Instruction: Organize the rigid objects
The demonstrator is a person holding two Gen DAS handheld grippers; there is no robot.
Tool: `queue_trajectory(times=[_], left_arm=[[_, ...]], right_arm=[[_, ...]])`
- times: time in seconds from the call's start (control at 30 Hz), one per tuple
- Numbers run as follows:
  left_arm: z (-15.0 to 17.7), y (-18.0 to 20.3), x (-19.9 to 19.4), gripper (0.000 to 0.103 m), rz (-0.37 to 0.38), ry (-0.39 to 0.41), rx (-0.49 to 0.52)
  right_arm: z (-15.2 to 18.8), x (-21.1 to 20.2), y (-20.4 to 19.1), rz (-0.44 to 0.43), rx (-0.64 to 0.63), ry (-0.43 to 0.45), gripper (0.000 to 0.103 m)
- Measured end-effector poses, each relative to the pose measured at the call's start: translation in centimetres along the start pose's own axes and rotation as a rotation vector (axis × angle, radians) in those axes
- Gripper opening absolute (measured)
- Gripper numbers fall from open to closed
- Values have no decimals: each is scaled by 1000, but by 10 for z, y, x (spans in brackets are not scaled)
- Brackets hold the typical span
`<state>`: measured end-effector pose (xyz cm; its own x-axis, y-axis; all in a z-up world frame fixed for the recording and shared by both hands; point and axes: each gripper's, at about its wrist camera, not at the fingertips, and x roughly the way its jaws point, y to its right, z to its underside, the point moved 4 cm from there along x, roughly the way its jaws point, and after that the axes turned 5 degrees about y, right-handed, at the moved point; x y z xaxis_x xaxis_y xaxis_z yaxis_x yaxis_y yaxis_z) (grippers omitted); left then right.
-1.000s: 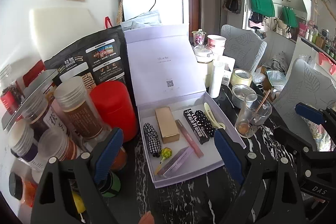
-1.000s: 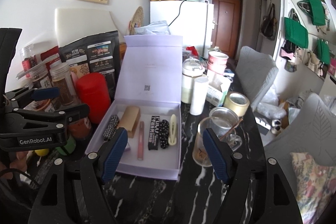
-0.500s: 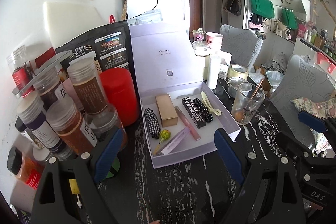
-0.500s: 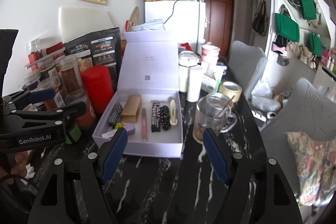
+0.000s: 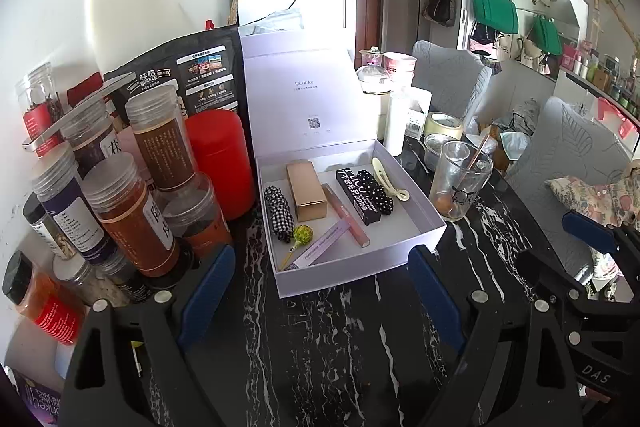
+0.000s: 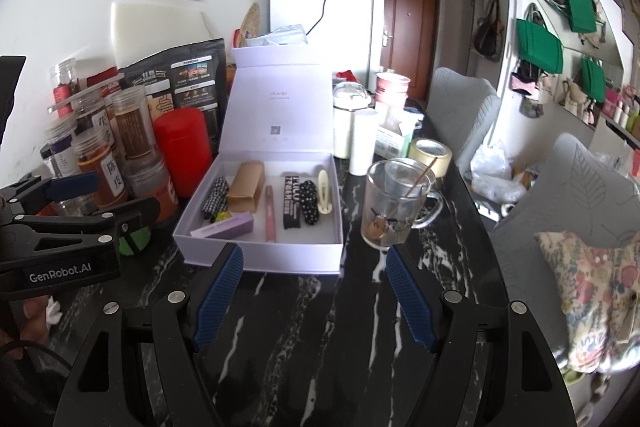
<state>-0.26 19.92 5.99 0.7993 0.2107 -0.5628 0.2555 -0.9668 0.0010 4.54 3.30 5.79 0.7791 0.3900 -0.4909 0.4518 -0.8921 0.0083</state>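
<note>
Open white box (image 5: 404,251) sits mid-tabletop (image 5: 340,339), jars (image 5: 132,211) along the left edge, left gripper (image 5: 320,291) wide apart, empty

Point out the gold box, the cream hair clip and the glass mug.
gold box (image 5: 306,191), left wrist view, middle of its top face.
cream hair clip (image 6: 325,190), right wrist view, middle of its body.
glass mug (image 6: 394,203), right wrist view, front wall.

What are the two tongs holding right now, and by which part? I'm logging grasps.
Nothing. The left tongs and right tongs both stand open over the bare table, short of the open box.
</note>
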Motion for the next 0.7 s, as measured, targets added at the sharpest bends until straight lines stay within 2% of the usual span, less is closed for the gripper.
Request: queue_trajectory(times=[0.7], left_arm=[[5,1,2,89,-14,-14,15]], right_arm=[[4,2,3,6,6,-10,75]])
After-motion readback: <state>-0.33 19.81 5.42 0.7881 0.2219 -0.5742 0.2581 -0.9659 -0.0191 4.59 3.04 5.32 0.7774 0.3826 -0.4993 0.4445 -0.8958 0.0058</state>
